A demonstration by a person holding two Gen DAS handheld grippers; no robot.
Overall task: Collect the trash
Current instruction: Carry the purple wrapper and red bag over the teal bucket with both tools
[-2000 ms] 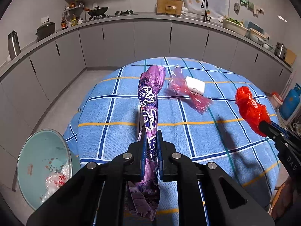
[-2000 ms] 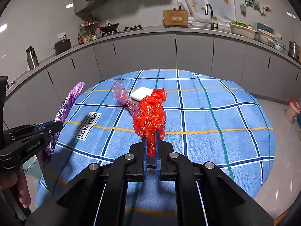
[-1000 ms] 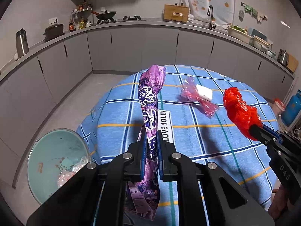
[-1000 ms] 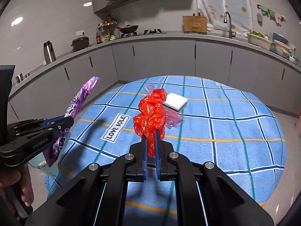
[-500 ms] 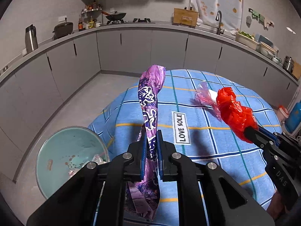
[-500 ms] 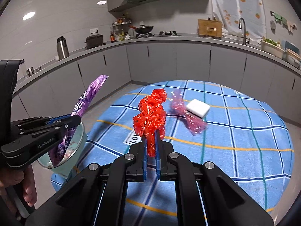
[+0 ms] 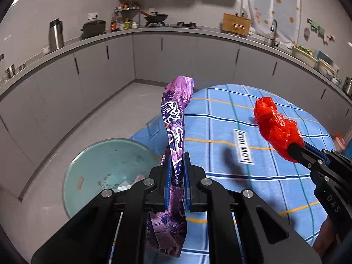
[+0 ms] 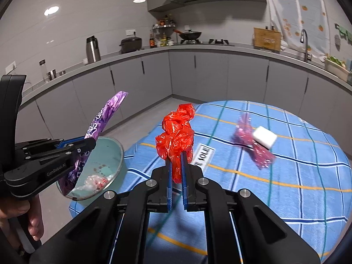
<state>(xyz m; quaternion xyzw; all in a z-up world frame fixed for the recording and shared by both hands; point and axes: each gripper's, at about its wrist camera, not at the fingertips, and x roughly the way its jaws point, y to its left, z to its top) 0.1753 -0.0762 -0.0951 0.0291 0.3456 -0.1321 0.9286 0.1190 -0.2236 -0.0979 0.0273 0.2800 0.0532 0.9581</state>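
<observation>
My left gripper [image 7: 176,165] is shut on a long purple snack wrapper [image 7: 175,118], held upright beside the table's left edge, next to the teal trash bin [image 7: 92,169]. My right gripper [image 8: 176,165] is shut on a crumpled red plastic bag [image 8: 176,132], held above the table's left part. The red bag [image 7: 275,127] and the right gripper [image 7: 294,151] show at the right of the left wrist view. The purple wrapper [image 8: 103,118] and the left gripper [image 8: 90,143] show over the bin [image 8: 105,154] in the right wrist view.
A round table with a blue checked cloth [image 8: 286,187] bears a pink wrapper [image 8: 253,147] and a white block [image 8: 265,139]. The bin holds some clear crumpled trash [image 8: 94,182]. Grey kitchen cabinets [image 7: 176,59] curve around the grey floor behind.
Both grippers have swung left with their loads, off the table's middle toward the bin. The bin has come closer to the centre of both views.
</observation>
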